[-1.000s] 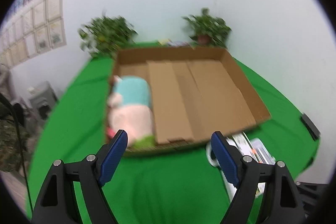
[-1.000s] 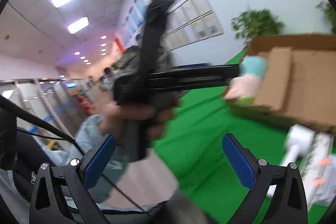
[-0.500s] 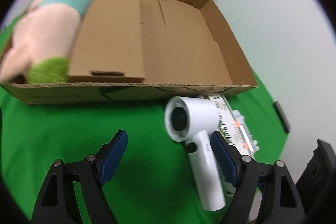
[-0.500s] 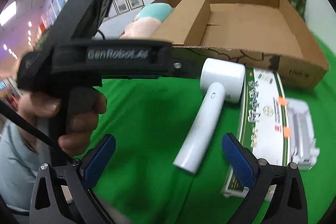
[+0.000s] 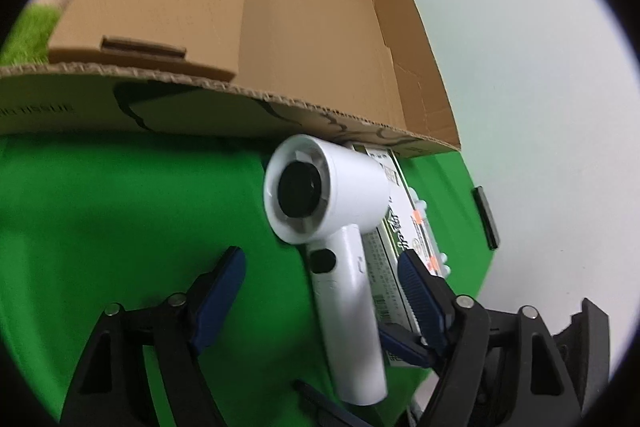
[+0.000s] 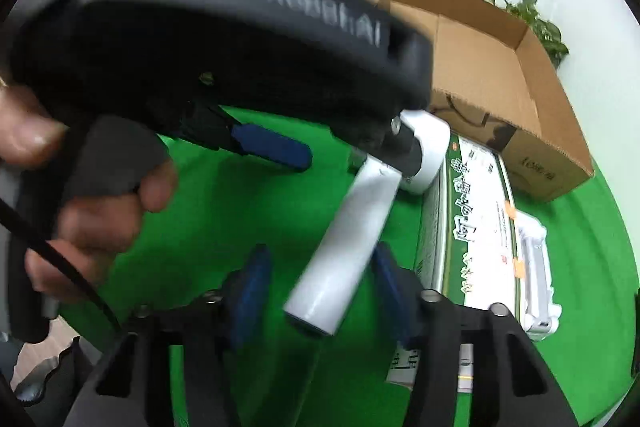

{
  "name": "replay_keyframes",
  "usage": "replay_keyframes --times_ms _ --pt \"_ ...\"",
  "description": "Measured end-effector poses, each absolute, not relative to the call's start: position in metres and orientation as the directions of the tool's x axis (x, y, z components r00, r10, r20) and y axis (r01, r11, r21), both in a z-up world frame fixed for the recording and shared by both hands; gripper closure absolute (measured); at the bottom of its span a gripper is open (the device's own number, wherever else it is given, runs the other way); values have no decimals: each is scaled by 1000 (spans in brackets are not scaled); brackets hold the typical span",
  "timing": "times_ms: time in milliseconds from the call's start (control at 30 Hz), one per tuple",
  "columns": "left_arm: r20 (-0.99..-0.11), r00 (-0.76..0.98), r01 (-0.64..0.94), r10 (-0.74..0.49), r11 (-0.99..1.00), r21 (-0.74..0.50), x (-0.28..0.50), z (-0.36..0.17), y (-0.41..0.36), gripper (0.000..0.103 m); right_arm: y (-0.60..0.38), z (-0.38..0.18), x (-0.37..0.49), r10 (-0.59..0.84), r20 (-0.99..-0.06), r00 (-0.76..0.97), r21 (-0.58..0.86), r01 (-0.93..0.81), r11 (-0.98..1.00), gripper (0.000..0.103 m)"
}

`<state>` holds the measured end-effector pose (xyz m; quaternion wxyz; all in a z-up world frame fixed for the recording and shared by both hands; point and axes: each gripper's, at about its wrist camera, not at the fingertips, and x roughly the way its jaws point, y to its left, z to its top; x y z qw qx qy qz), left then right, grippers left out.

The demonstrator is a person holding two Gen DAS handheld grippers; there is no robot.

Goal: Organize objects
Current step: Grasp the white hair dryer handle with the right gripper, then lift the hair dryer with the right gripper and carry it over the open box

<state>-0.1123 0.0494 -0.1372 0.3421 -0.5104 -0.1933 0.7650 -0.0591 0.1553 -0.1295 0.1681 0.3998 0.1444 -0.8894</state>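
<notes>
A white hair dryer (image 5: 324,195) lies on the green cloth in front of the cardboard box (image 5: 320,27). Its handle (image 6: 340,259) points toward me. My left gripper (image 5: 320,287) straddles the upper handle just below the head. Its jaws are closing slowly, and only the right pad is near the handle. My right gripper (image 6: 320,283) straddles the handle's lower end. Its jaws are closing fast with the handle between them, and a gap still shows at the left pad. In the right wrist view the left gripper (image 6: 360,163) fills the top, held by a person's hand (image 6: 100,207).
A long green-and-white carton (image 6: 476,211) lies right of the dryer, with a white plastic piece (image 6: 536,267) beyond it. A plush toy (image 5: 28,35) sits in the box's left end beside a raised cardboard flap. A small black object (image 5: 486,217) lies at the cloth's right edge.
Both grippers have dropped and tipped down onto the hair dryer. The right jaws have narrowed sharply around the handle. The left gripper now straddles the upper handle.
</notes>
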Motion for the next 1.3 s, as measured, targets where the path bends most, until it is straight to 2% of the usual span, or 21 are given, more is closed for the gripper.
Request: replay_keyframes --times_ms 133,200,267,367,433,567,767,1300 --pt "-623 -209 -322 754 -655 -684 -108 -140 51 27 160 -126 -64 -207 -771 -602 -70 404 -912 63" --pt "-616 -182 -316 767 -638 -702 -106 -143 53 36 160 -124 -63 -211 -772 -600 -66 405 -912 64" --pt "-607 -171 -310 776 -628 -714 -102 -147 55 41 160 -121 -62 -228 -776 -588 -50 418 -907 66" --pt "-600 -173 -294 781 -623 -725 -96 -148 53 43 162 -116 -53 -256 -772 -582 -33 439 -898 69" --pt "-600 -175 -277 781 -624 -731 -92 -150 51 47 165 -113 -48 -275 -766 -581 -17 447 -894 69" --pt "-629 -198 -271 752 -659 -702 -83 -153 49 69 169 -107 -43 -287 -766 -575 -11 458 -889 69" --pt "-643 -220 -285 734 -679 -677 -78 -150 49 69 168 -97 -47 -280 -778 -563 -8 454 -891 70" --pt "-607 -343 -373 717 -697 -613 -81 -85 41 69 171 -18 -70 -334 -670 -663 8 443 -896 70"
